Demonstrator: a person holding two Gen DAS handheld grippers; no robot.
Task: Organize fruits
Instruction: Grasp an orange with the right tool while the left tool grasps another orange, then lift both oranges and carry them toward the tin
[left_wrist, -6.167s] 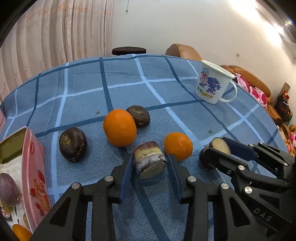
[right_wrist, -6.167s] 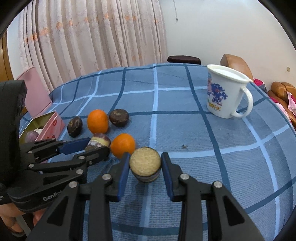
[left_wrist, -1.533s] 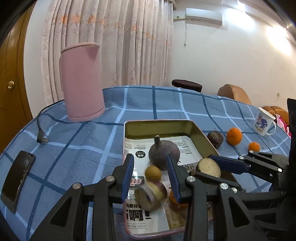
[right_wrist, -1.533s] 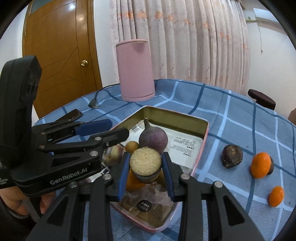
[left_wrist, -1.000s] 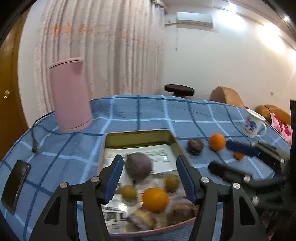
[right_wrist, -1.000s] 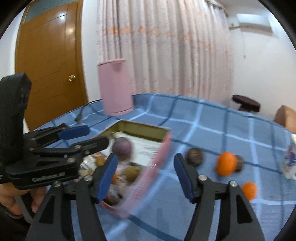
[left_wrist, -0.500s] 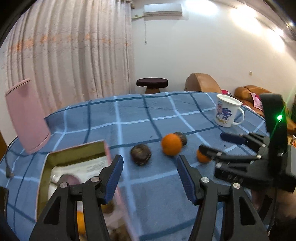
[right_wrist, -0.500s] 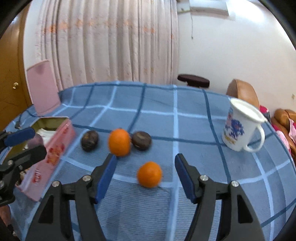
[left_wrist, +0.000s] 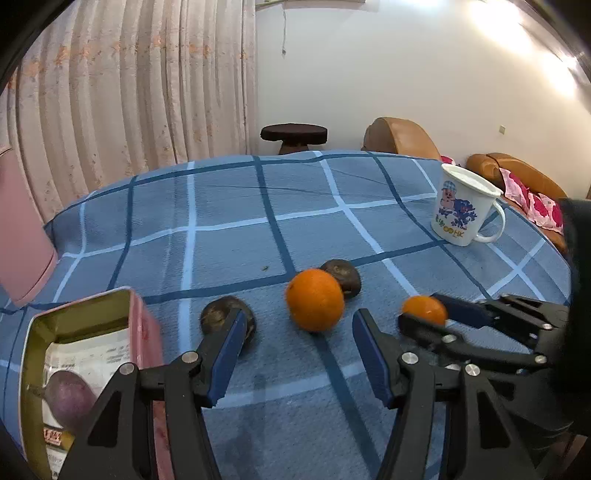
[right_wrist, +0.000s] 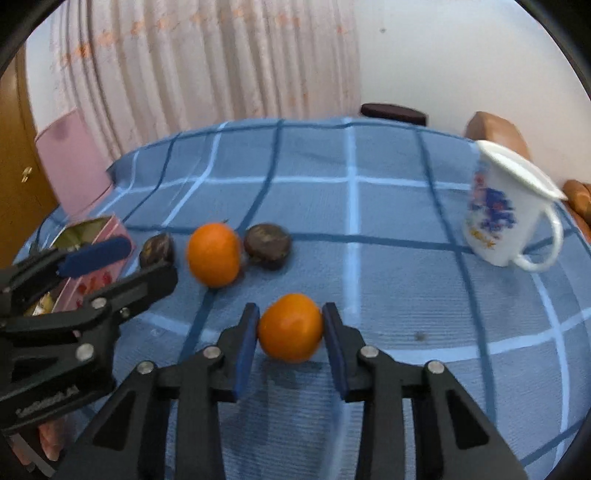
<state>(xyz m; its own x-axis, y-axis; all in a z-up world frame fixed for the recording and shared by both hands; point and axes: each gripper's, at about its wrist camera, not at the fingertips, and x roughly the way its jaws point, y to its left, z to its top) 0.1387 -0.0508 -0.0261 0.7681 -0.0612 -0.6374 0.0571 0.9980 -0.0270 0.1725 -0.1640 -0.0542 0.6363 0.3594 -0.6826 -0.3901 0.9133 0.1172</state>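
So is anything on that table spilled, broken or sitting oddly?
Nothing stands out. The mug stands upright in the left view; its lean in the right view looks like lens distortion. Loose fruit such as the large orange lies intact on the tablecloth.

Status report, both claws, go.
Left claw open, lined up on big orange. Right claw closing around small orange, contact unclear. Path to tin unobstructed.

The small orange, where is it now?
In the right wrist view the small orange sits on the blue checked tablecloth between the fingers of the right gripper, nearer the camera than the large orange.
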